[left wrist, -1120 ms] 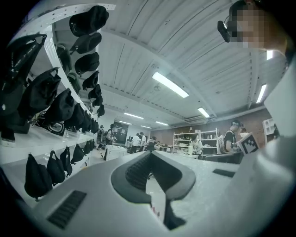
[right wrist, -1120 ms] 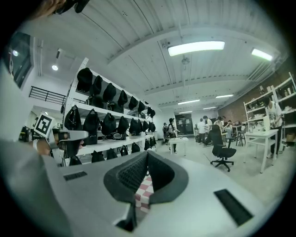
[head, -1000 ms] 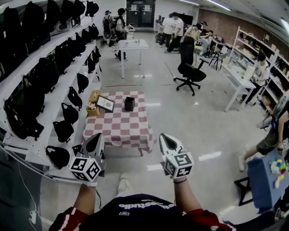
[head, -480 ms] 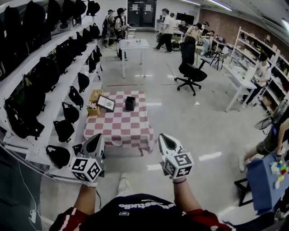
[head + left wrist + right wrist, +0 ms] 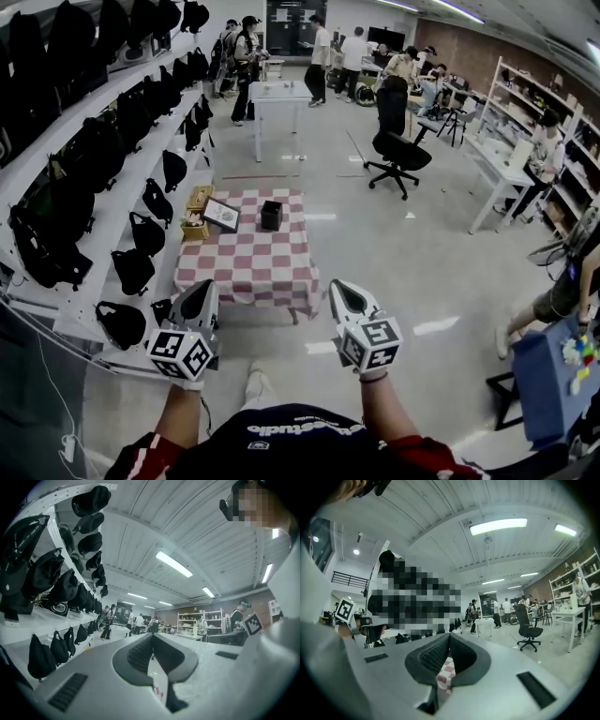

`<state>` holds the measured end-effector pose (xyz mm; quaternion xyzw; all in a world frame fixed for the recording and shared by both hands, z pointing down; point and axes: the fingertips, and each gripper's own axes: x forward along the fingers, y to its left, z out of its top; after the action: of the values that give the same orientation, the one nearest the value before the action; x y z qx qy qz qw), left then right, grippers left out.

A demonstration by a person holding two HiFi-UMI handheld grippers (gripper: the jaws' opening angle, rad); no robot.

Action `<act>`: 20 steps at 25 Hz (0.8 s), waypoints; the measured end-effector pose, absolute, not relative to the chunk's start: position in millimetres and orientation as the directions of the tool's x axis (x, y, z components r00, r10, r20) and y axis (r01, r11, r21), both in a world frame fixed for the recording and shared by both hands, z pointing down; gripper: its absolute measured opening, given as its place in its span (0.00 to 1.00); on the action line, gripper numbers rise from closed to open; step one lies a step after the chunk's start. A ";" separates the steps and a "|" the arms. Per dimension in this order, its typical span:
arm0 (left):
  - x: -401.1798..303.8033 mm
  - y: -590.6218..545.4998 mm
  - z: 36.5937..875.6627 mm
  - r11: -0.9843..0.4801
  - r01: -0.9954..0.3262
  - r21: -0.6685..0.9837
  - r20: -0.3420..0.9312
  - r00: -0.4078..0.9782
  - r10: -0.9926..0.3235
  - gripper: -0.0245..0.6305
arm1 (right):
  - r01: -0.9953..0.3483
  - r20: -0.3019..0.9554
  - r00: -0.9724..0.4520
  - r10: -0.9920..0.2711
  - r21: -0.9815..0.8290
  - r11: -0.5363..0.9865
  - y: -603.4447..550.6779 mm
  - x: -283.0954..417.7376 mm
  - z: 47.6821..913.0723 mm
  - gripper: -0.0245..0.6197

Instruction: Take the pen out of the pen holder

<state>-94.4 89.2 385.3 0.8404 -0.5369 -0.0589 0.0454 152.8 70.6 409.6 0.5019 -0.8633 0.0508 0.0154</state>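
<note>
Grippers [image 5: 204, 289] [image 5: 339, 286] x2 clsd; pen holder [image 5: 271, 216] x1.

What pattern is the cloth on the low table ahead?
Red-and-white checks. The tablecloth shows best in the head view.

Busy workshop around a low checked worktop [image 5: 248, 267].
Toward the worktop's left rear corner, a framed picture [image 5: 221, 215] tilted up, just beside two wooden boxes [image 5: 196, 199] at the edge. Along the left wall, long white shelves [image 5: 105, 230] lined with black bags [image 5: 132, 270]. Farther back on the bare floor, a white table [image 5: 277, 92] and a black office chair [image 5: 396, 142], well apart. At right, a white desk [image 5: 497, 171] with a seated person [image 5: 542, 141]. At the far end, several people [image 5: 319, 58] standing. At bottom right, a blue box [image 5: 544, 375] topped with small coloured pieces.
</note>
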 end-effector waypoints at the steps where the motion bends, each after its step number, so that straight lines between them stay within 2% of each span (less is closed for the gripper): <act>1: -94.8 89.2 385.7 -0.417 -0.898 0.141 -0.049 0.415 -0.909 0.05 | -0.868 0.079 -0.496 -0.865 -0.073 0.492 69.9 152.7 409.7 0.04; 20: -103.2 62.3 383.2 -0.414 -0.900 0.135 -0.040 0.412 -0.910 0.04 | -0.864 0.086 -0.502 -0.861 -0.090 0.495 38.7 145.3 409.5 0.04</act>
<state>-103.2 62.3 383.2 0.8390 -0.5395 -0.0533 0.0460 145.3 38.7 409.5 0.4987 -0.8645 0.0605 0.0147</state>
